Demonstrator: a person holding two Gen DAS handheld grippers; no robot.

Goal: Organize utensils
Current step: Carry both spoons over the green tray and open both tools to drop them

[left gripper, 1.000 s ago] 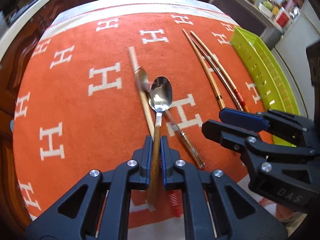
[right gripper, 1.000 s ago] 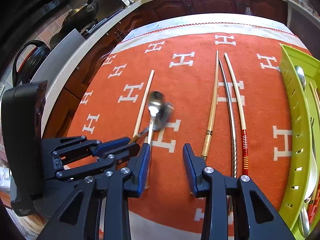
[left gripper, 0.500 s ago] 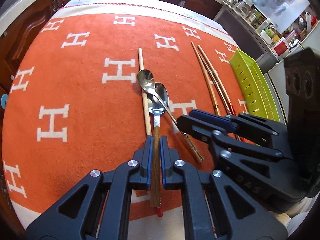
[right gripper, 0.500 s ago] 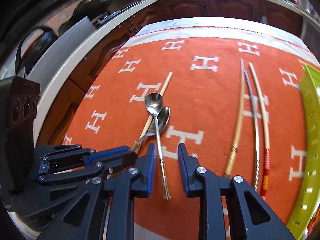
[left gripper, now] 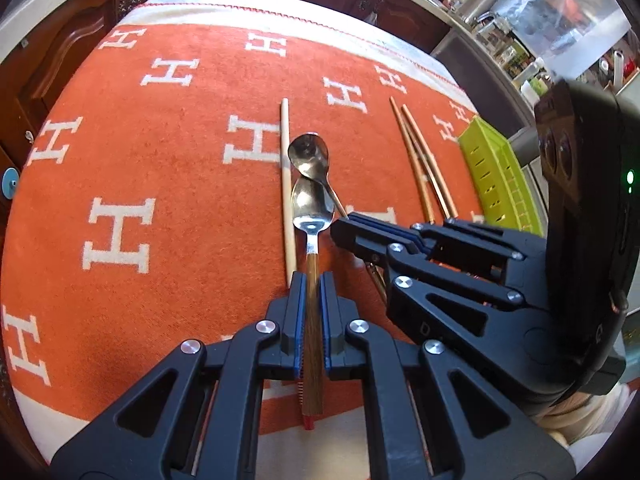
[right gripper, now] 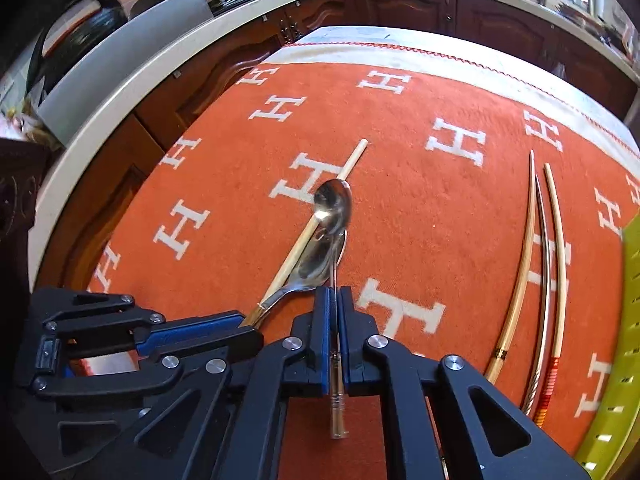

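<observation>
My left gripper (left gripper: 311, 286) is shut on the wooden handle of a steel spoon (left gripper: 313, 208), bowl pointing away. My right gripper (right gripper: 336, 300) is shut on the thin handle of a second, slimmer spoon (right gripper: 333, 205); its bowl rests across the first spoon's bowl (right gripper: 320, 258). The slim spoon's bowl also shows in the left wrist view (left gripper: 309, 156). A pale wooden chopstick (left gripper: 285, 184) lies just left of both spoons on the orange cloth (left gripper: 160, 184). The right gripper (left gripper: 360, 228) sits close to the right of the left one.
Three long chopsticks (right gripper: 538, 256) lie together to the right. A lime green slotted tray (left gripper: 496, 176) stands at the cloth's right edge, also seen in the right wrist view (right gripper: 624, 320). Dark wooden cabinets (right gripper: 400, 4) and a counter edge ring the table.
My right gripper has moved in over the slim spoon's handle and closed on it. My left gripper has stayed shut on the wooden-handled spoon.
</observation>
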